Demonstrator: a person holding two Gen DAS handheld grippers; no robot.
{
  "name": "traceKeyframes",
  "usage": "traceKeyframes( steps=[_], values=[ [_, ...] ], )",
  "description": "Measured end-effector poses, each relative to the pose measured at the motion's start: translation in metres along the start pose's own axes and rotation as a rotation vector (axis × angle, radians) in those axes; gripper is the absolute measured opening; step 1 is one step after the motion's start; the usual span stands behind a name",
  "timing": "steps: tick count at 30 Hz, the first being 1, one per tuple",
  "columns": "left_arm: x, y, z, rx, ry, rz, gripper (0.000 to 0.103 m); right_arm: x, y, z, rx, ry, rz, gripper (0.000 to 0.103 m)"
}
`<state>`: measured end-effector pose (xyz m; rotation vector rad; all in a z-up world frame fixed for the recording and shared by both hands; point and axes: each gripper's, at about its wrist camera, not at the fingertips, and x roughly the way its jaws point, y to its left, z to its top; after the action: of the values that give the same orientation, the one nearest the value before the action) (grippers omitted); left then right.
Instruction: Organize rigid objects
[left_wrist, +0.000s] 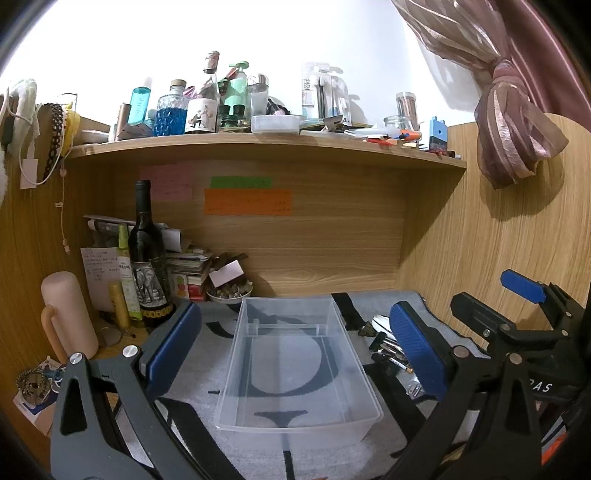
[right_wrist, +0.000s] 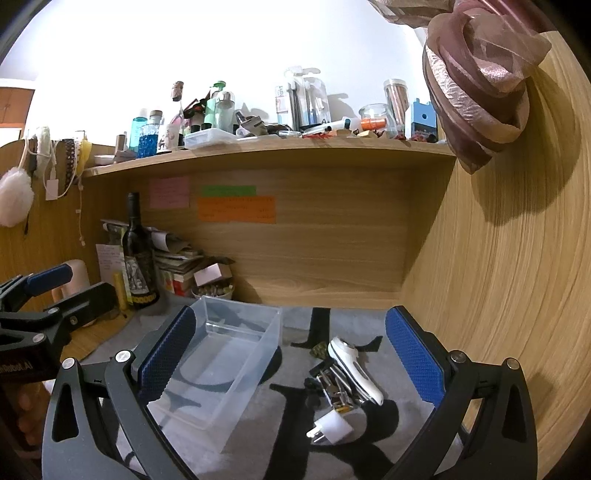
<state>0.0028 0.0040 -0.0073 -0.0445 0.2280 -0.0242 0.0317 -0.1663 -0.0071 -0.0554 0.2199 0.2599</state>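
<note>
A clear, empty plastic bin (left_wrist: 295, 365) stands on a grey mat with black letters (left_wrist: 192, 391); it also shows in the right wrist view (right_wrist: 225, 365). My left gripper (left_wrist: 295, 347) is open, its blue pads either side of the bin. To the bin's right lies a pile of small rigid items (right_wrist: 340, 387): a white handheld device (right_wrist: 352, 363), dark metal pieces (right_wrist: 328, 384) and a white plug adapter (right_wrist: 334, 428). My right gripper (right_wrist: 291, 362) is open above the pile, holding nothing. The pile (left_wrist: 388, 347) is partly hidden behind my left gripper's right finger.
A dark wine bottle (left_wrist: 146, 258), a pink cylinder (left_wrist: 66, 314), stacked papers and a small bowl (left_wrist: 229, 293) crowd the desk's back left. A cluttered shelf (left_wrist: 258, 142) hangs above. A wooden side wall (right_wrist: 498, 277) stands close on the right, with a tied curtain (right_wrist: 476, 85).
</note>
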Motion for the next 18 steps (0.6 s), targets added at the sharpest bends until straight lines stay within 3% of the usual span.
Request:
traceKeyframes(
  steps=[18],
  values=[
    [0.0001, -0.0008, 0.0000, 0.009, -0.006, 0.001, 0.103, -0.0001, 0.0020, 0.0021, -0.015, -0.002, 0.000, 0.103]
  ],
)
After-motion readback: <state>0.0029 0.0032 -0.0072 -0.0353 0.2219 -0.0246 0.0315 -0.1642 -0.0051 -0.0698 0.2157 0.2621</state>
